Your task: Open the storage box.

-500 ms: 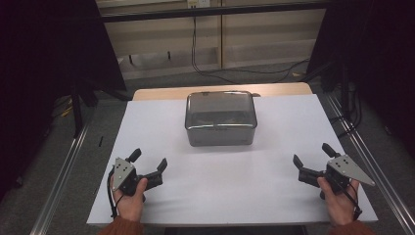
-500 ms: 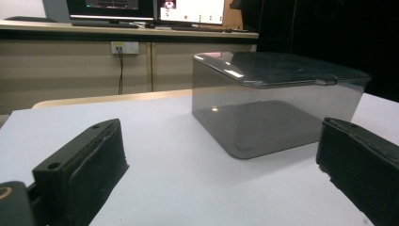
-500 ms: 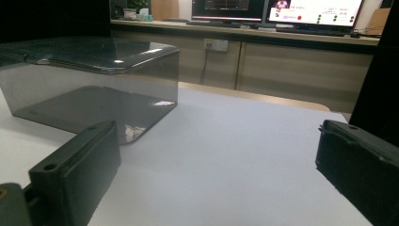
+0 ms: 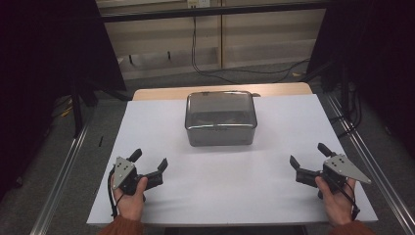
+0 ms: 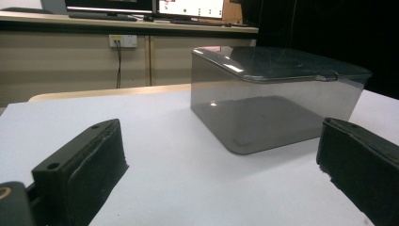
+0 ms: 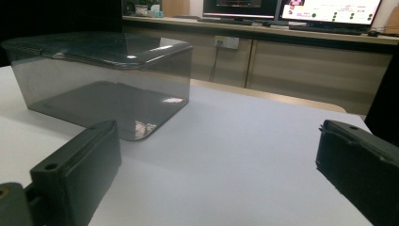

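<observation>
On the white table (image 4: 274,196), a smoky grey see-through box (image 4: 220,119) sits at the middle of the far half, its lid (image 4: 220,104) closed on top. Toward the near edge, well apart from the box and from each other, the person holds one gripper in each hand. At the near left, the left gripper (image 4: 148,161) rests low over the table in the left hand (image 4: 130,196), its jaws spread wide with nothing between them, pointing up the table and slightly toward the box. At the near right, the right gripper (image 4: 308,154) sits in the right hand (image 4: 336,198), its jaws likewise wide and empty, angled toward the middle of the table. Each gripper carries a grey three-cornered plate on top. From the left gripper view, the box (image 5: 273,101) stands ahead and to the right beyond bare white surface, with the two black jaws rising at the bottom corners far apart. From the right gripper view, the box (image 6: 101,77) stands ahead and to the left, again beyond bare surface, the jaws equally far apart. Neither gripper touches the box. Behind the table, a wall cabinet (image 4: 254,36) with a socket and hanging cables (image 4: 194,44) runs across the back, and grey floor (image 4: 54,161) lies to both sides.
</observation>
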`<act>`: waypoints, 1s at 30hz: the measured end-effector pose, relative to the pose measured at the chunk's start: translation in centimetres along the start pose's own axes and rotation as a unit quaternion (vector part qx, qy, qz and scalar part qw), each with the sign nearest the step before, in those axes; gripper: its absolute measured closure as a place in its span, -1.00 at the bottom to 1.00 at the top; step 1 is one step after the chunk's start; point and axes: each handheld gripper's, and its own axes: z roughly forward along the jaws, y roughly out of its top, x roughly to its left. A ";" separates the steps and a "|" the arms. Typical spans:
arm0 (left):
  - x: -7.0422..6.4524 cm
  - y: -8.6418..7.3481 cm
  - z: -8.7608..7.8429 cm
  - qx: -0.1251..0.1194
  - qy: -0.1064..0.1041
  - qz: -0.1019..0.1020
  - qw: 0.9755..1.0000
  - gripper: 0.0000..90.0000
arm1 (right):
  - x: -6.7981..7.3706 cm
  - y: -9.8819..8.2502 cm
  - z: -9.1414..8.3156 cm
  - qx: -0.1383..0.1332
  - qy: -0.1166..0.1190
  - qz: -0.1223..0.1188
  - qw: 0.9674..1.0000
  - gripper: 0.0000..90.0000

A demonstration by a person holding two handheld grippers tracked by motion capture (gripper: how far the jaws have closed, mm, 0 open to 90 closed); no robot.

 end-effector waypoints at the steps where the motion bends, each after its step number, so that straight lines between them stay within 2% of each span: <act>1: 0.0 0.0 0.0 0.001 -0.002 -0.003 1.000 -0.97 | 0.1 0.0 0.1 0.001 0.002 0.000 1.000 -1.00; 8: -0.1 0.1 -0.2 -0.002 -0.006 -0.005 1.000 -0.96 | 0.9 0.2 0.6 0.004 0.013 -0.011 1.000 -1.00; 14: -0.1 0.0 -0.1 -0.001 -0.004 -0.011 1.000 -0.96 | 1.6 0.4 1.3 0.012 0.033 -0.015 0.999 -1.00; 19: -0.1 0.0 -0.1 0.000 0.001 -0.007 1.000 -0.96 | 2.1 0.6 1.9 0.015 0.051 -0.010 0.999 -1.00; 22: -0.1 0.0 0.0 0.001 0.003 -0.006 1.000 -0.96 | 2.7 0.8 2.5 0.016 0.066 -0.007 0.998 -1.00; 27: -0.1 -0.1 0.0 0.002 0.001 -0.007 1.000 -0.96 | 4.1 1.0 3.6 0.023 0.092 -0.019 0.995 -1.00; 30: 0.0 -0.2 0.1 0.004 0.001 -0.002 1.000 -0.96 | 4.7 1.3 4.2 0.023 0.098 -0.021 0.995 -1.00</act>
